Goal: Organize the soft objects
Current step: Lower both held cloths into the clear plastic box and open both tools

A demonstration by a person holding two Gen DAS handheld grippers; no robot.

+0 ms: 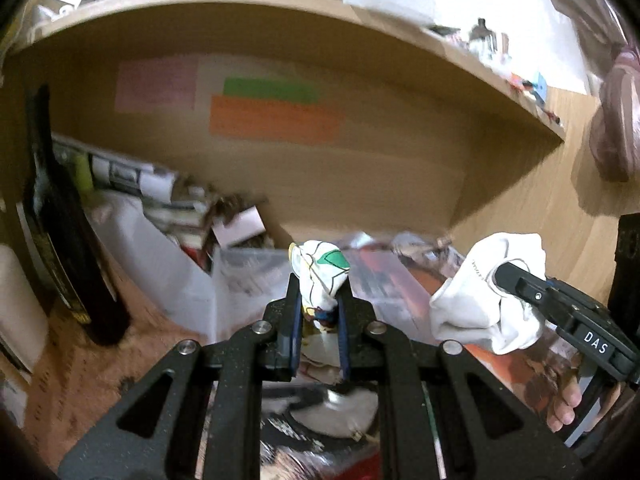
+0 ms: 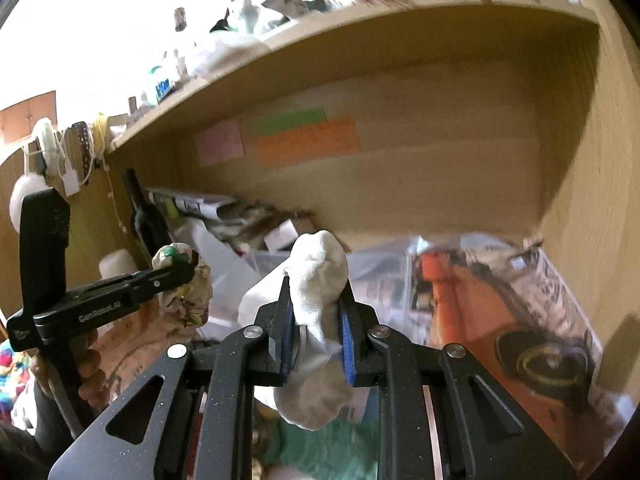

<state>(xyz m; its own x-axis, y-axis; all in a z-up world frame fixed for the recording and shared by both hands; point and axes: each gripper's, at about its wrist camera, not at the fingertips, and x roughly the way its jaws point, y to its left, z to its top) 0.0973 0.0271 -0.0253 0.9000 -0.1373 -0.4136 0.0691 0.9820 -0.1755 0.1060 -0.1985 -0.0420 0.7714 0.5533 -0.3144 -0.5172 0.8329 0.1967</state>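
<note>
My left gripper (image 1: 318,292) is shut on a white patterned cloth (image 1: 320,276) with green and yellow marks, held up in front of a wooden shelf bay. My right gripper (image 2: 316,292) is shut on a plain white sock (image 2: 318,276) that bulges above and hangs below the jaws. In the left wrist view the right gripper (image 1: 500,276) with its white sock (image 1: 476,300) is at the right. In the right wrist view the left gripper (image 2: 188,270) with its patterned cloth (image 2: 188,292) is at the left.
The wooden shelf (image 1: 280,12) spans above, with pink, green and orange notes (image 1: 276,116) on the back panel. A dark bottle (image 1: 68,240) stands at the left. Clear plastic bags and an orange printed package (image 2: 492,308) lie below. A pile of papers (image 1: 160,196) fills the back left.
</note>
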